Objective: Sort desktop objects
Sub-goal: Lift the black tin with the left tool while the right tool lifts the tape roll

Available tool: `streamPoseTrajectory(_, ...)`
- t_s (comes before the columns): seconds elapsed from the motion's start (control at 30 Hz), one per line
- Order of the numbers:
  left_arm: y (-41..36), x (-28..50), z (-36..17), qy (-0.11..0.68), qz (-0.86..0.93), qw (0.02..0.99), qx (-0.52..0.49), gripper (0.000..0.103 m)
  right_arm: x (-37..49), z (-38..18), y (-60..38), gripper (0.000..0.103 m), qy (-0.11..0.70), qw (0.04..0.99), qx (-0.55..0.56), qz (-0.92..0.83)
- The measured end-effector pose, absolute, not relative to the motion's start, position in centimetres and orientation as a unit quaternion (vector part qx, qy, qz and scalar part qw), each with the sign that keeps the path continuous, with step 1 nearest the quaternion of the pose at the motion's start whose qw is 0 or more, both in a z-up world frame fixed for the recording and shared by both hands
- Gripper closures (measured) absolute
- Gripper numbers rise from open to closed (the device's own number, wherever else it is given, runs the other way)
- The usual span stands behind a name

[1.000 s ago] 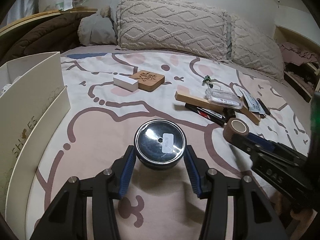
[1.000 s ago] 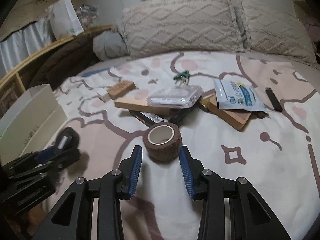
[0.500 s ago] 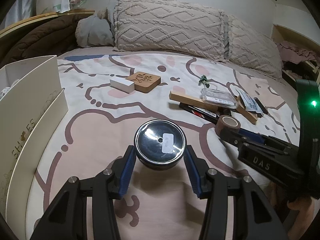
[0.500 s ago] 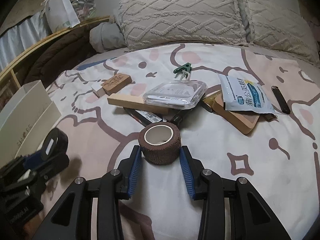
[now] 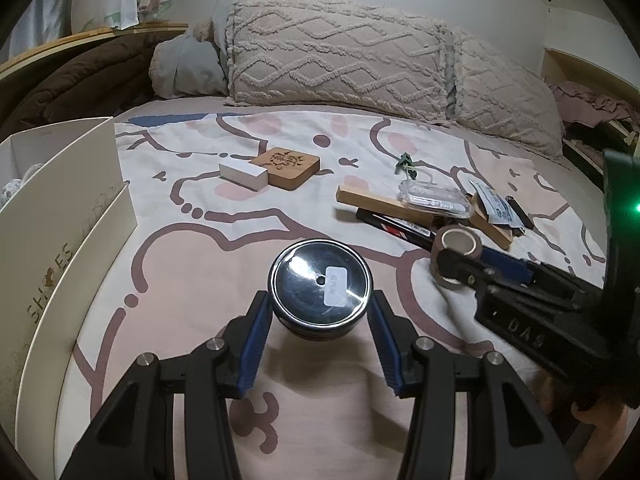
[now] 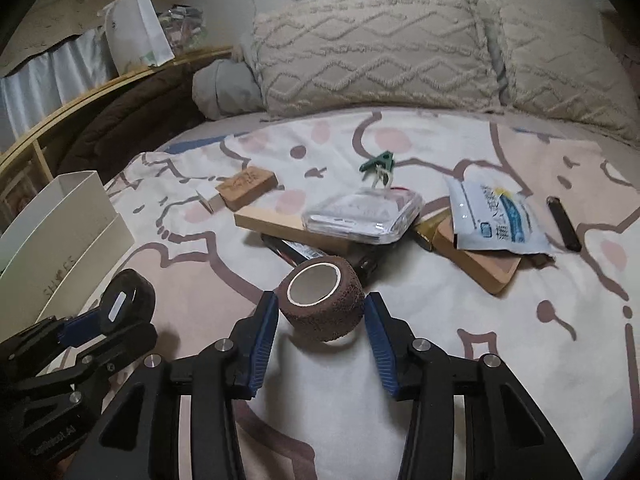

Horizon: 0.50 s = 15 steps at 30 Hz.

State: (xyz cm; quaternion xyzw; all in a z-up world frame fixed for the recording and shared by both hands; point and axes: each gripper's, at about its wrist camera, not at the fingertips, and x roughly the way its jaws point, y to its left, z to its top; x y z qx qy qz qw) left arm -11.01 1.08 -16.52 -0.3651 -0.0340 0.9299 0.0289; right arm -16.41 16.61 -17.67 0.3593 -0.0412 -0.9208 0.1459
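A round black tin (image 5: 319, 280) with a shiny lid and a white sticker sits on the patterned bedspread, and my left gripper (image 5: 320, 300) is shut on its sides. That tin (image 6: 126, 304) also shows at the lower left of the right wrist view. A brown bandage roll (image 6: 324, 320) stands tipped between the blue pads of my right gripper (image 6: 321, 304). The pads touch both of its sides while the jaws are opening. In the left wrist view the roll (image 5: 456, 240) and the right gripper (image 5: 460, 268) lie to the right of the tin.
A white shoe box (image 5: 60, 220) stands at the left edge. Beyond the roll lies a pile: a wooden strip (image 6: 288, 224), a clear case (image 6: 360, 216), a printed packet (image 6: 496, 216), a black lighter (image 6: 564, 224). A wooden coaster (image 5: 290, 166) and a white box (image 5: 242, 174) lie farther back, before the pillows (image 5: 340, 60).
The right gripper's pads came in from a small gap onto the roll, which now tilts with a shadow beneath it. The left gripper and the tin have not moved.
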Motion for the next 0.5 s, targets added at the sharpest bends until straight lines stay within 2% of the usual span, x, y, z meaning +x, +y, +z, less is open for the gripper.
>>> streamPoseTrajectory(0.5, 0.0, -10.6, -15.0, -0.045, 0.936, 0.025, -0.347, 0.054, -14.6, -16.5, 17.2, 0.058, -0.067, 0.156, 0.334, -0.927)
